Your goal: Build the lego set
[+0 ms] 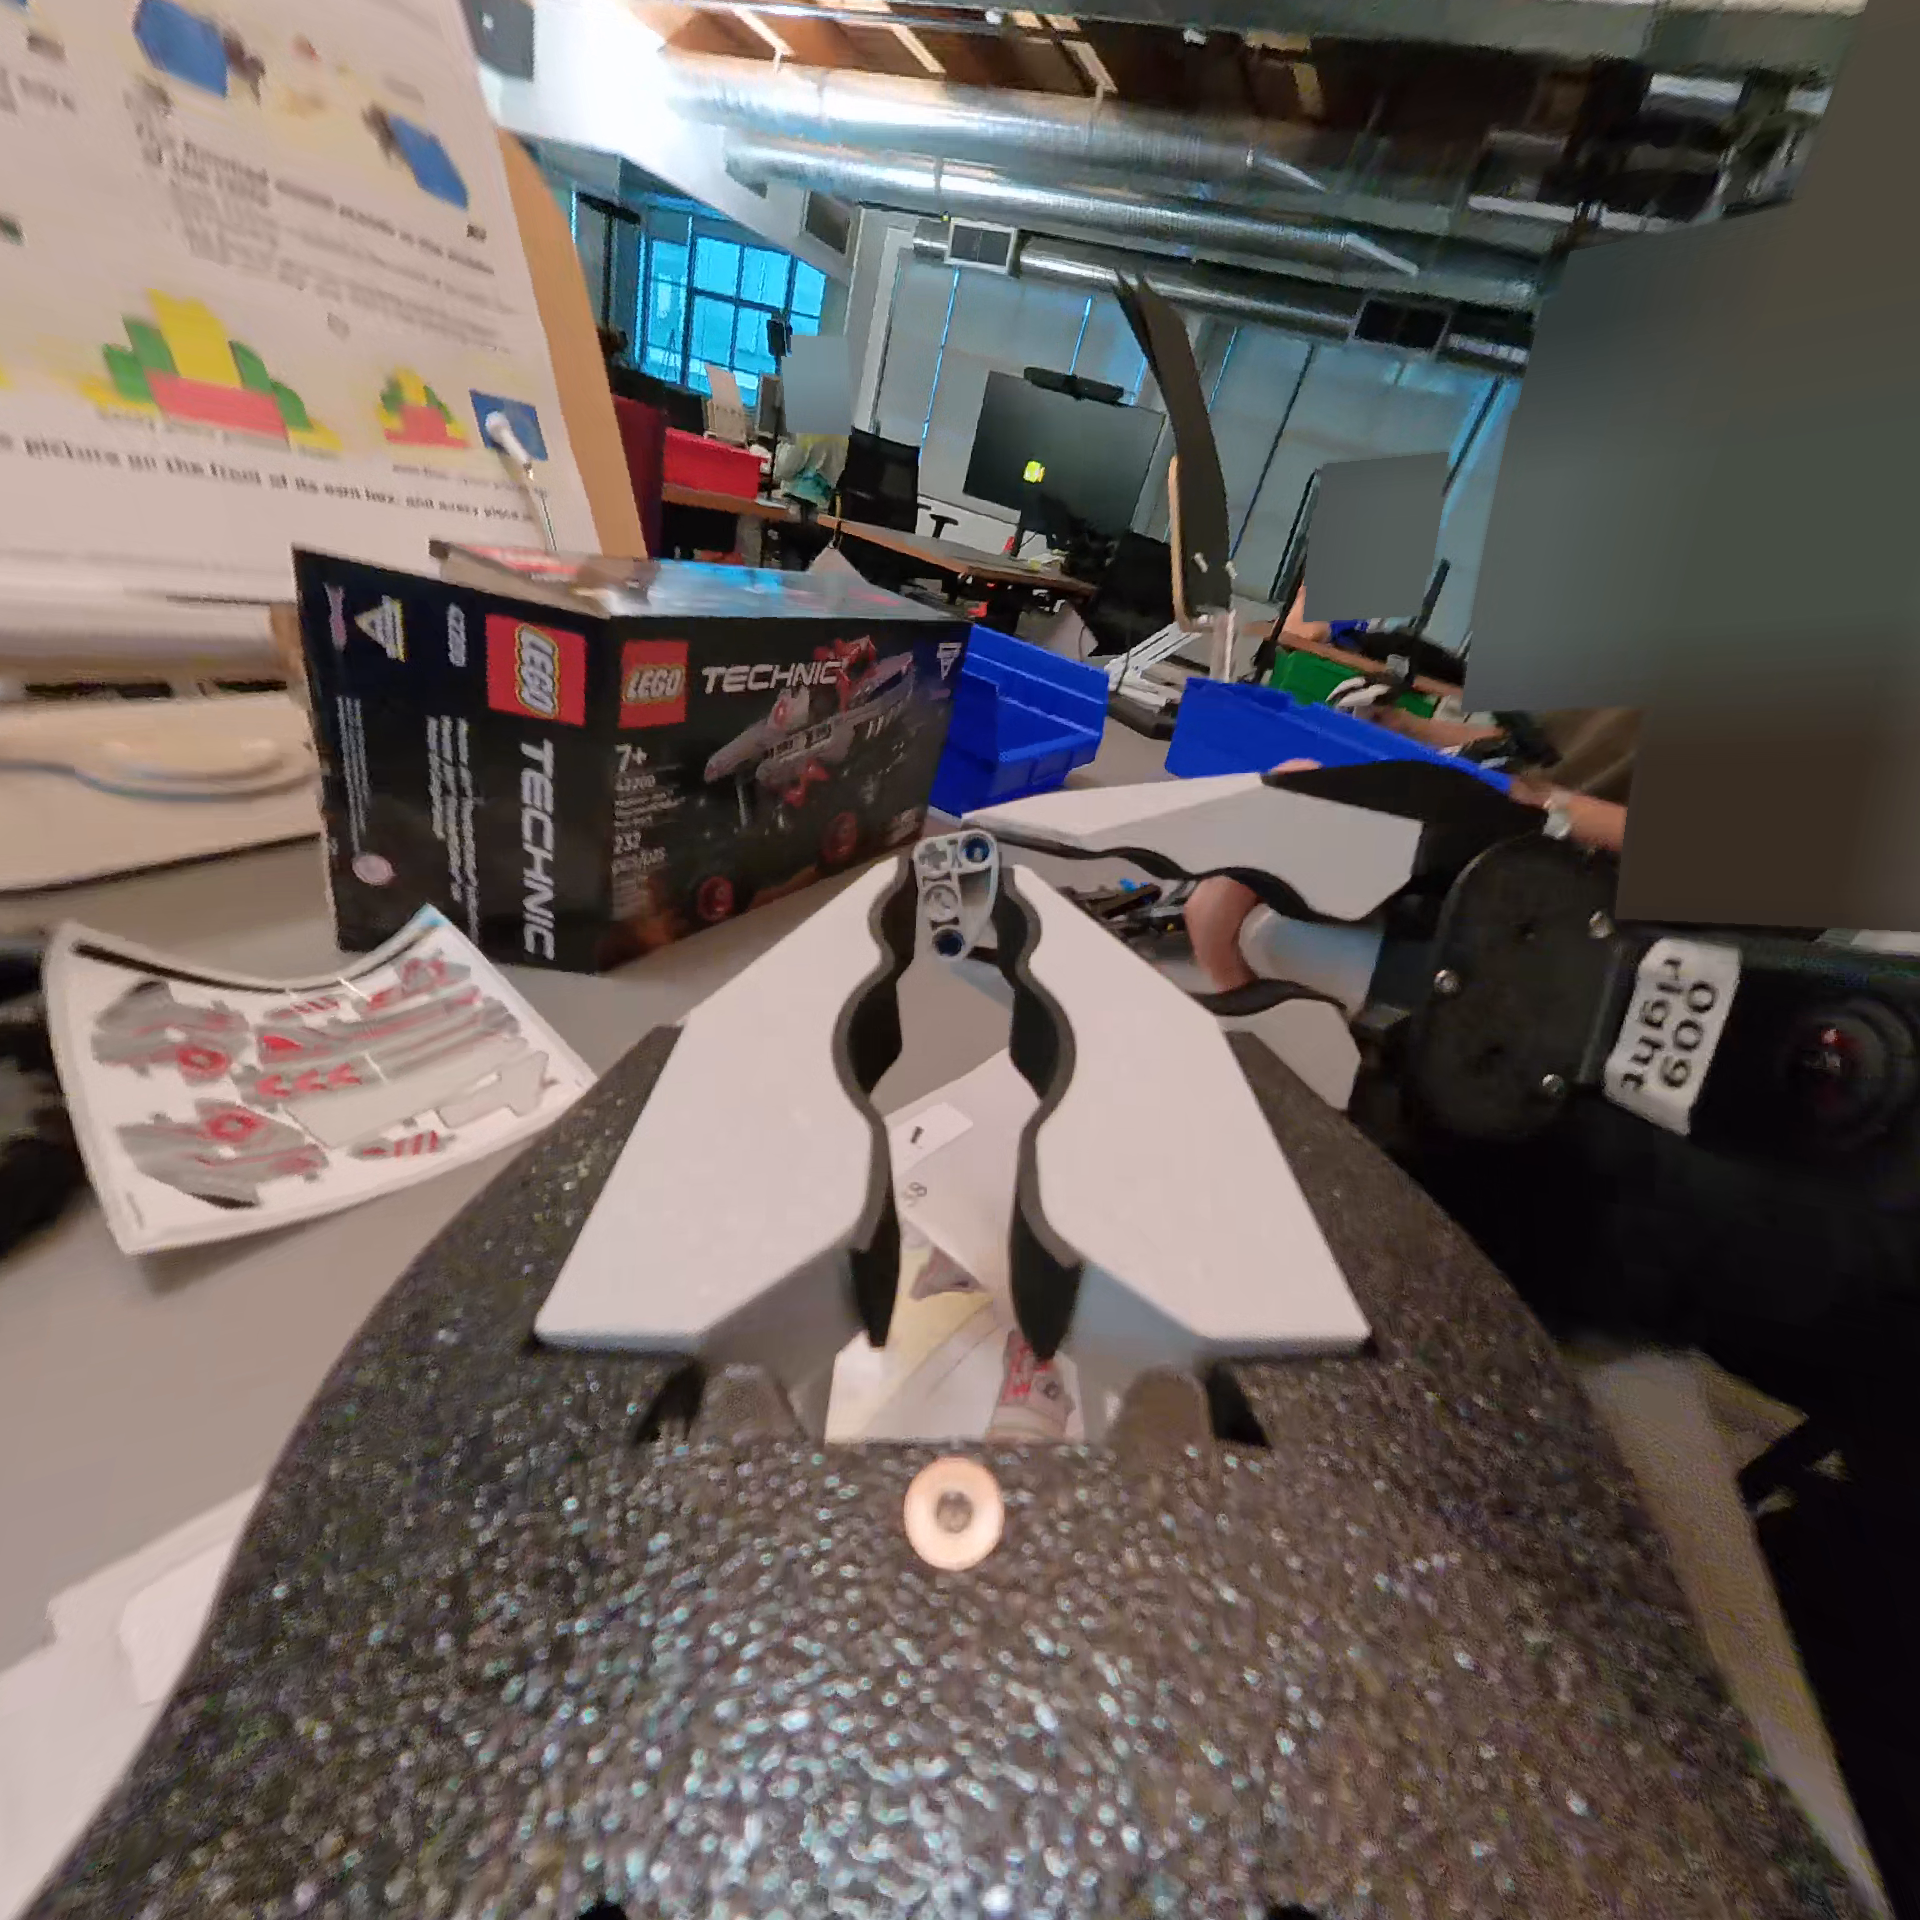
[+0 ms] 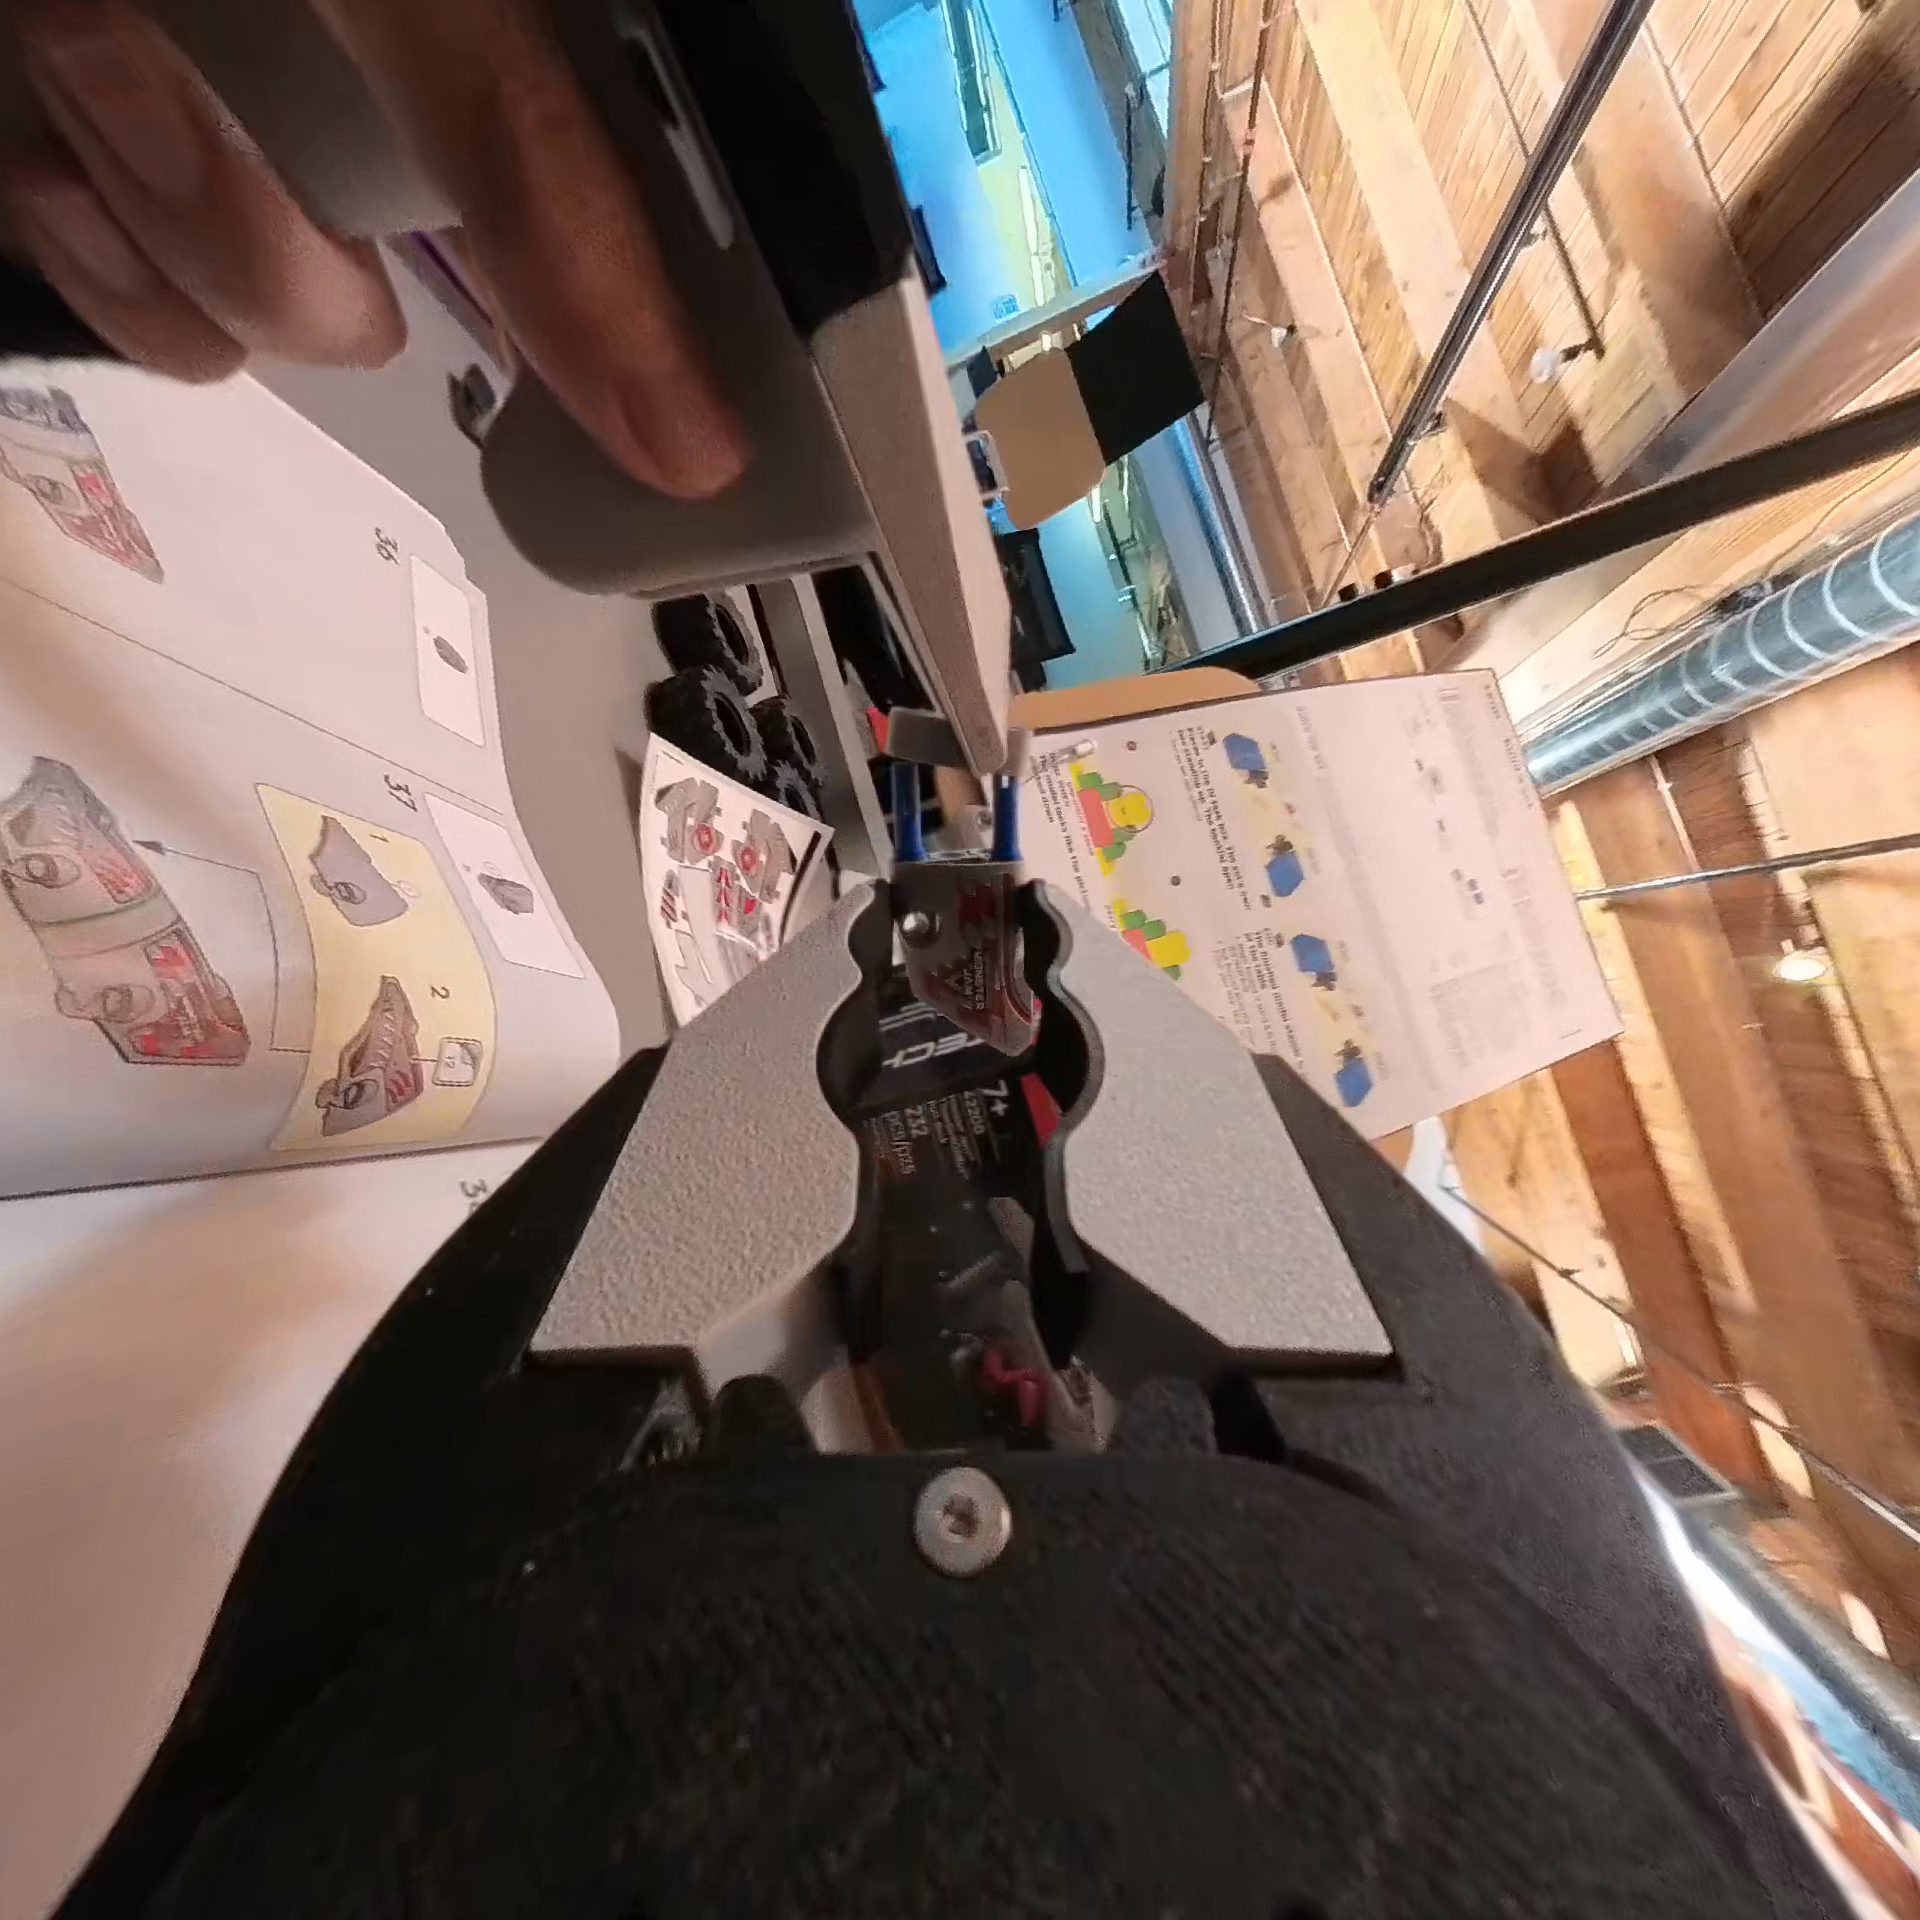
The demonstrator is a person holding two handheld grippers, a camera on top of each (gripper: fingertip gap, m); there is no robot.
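Note:
My left gripper (image 1: 954,883) is shut on a small grey Technic beam (image 1: 951,899) with blue pin ends showing in its holes. My right gripper (image 2: 961,920) is shut on a grey body panel with red stickers (image 2: 971,971). Two blue pins (image 2: 902,816) run from the panel to the small grey beam (image 2: 914,740) at the tip of the left gripper's fingers (image 2: 914,499). In the left wrist view the right gripper's fingers (image 1: 1195,821) come in from the right, just behind the beam. Both pieces are held above the table.
The black set box (image 1: 623,769) stands behind. A sticker sheet (image 1: 291,1081) lies to its left and the open instruction booklet (image 2: 260,831) lies under the grippers. Black tyres (image 2: 727,686) lie beyond the booklet. Blue bins (image 1: 1029,717) and a propped printed sheet (image 2: 1299,883) stand farther back. My two grippers' fingertips are within a few centimetres of each other.

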